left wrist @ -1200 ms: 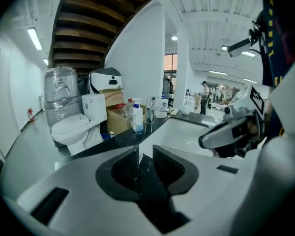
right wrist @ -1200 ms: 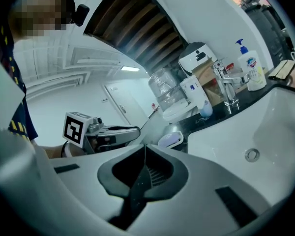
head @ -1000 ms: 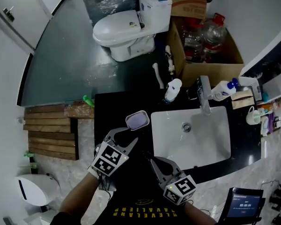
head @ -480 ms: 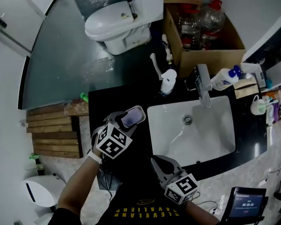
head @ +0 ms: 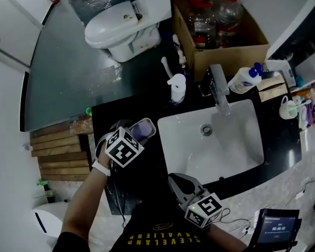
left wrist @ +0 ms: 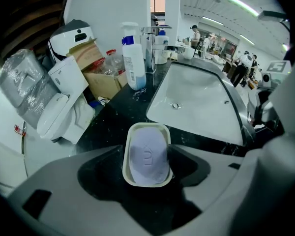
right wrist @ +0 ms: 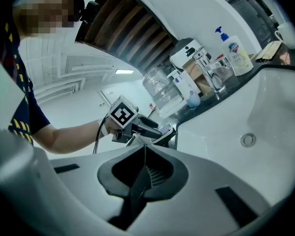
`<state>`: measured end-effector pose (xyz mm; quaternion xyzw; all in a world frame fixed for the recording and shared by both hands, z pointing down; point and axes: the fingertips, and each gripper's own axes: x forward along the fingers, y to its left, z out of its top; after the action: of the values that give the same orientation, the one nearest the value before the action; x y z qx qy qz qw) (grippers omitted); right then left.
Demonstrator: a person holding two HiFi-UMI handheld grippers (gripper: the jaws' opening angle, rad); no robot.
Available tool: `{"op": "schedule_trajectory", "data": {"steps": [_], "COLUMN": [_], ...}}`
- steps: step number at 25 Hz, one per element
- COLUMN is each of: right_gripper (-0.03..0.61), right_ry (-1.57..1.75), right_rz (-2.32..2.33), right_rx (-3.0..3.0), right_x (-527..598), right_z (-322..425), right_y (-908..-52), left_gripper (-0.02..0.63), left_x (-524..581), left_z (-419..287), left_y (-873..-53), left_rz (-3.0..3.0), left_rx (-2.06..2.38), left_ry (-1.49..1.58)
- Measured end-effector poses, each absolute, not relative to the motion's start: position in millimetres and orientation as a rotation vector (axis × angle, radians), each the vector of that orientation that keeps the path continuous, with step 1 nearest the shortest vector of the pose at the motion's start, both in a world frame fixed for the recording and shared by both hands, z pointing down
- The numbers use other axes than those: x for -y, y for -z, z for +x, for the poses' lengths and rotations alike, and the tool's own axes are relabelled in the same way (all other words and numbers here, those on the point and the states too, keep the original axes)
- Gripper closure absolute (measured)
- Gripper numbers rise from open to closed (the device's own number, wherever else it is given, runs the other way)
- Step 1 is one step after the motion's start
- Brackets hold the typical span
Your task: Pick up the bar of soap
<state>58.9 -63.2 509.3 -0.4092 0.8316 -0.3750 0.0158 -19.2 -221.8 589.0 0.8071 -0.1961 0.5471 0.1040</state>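
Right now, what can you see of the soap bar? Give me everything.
The bar of soap is a pale lilac, rounded oval cake with a logo stamped into its top, and it looks whole. It lies flat in a cream rounded-rectangle dish on the black counter, beside the white sink. The left gripper points down at it. Its jaws have just been opening and stand wide either side of the dish without gripping it. Only the dish touches the soap.

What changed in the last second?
The left gripper has moved forward over the soap dish; its jaws have just been opening and now flank the dish, not yet closed on the bar of soap. The right gripper stays shut and in place; soap and dish have not moved.
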Motion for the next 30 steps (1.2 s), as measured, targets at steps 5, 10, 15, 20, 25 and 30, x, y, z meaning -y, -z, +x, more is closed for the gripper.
{"op": "schedule_trajectory", "data": {"steps": [5,10,15,20,25,30], "right_gripper": [0.56,0.56,0.56,0.56,0.56,0.56], "right_ry": [1.179,1.189,1.194,1.216,1.22,1.214], "right_rz": [-1.282,-1.285,-1.282,-1.295,-1.306,-1.31], "right_rx": [-2.562,-2.543,-2.538,-2.512,-2.502,-2.495], "right_x": [62,60,58,57,56,58], "right_z": [64,66,68,71,76,77], "right_y": [-510,-510,-513,-516,-518,-516], "left_gripper": [0.322,0.324,0.325,0.33,0.33,0.339], "left_x": [225,232,239,240,240,241], "left_z": [-17,-16,-14,-17,-14,-14], "left_y": [-590,-589,-591,-600,-597,-598], "left_rz": [2.357,2.361,2.363,2.332,2.363,2.357], "left_rx": [0.55,0.582,0.608,0.547,0.565,0.585], "left_ry": [-1.654,-1.721,-1.738,-1.831,-1.922,-1.929]}}
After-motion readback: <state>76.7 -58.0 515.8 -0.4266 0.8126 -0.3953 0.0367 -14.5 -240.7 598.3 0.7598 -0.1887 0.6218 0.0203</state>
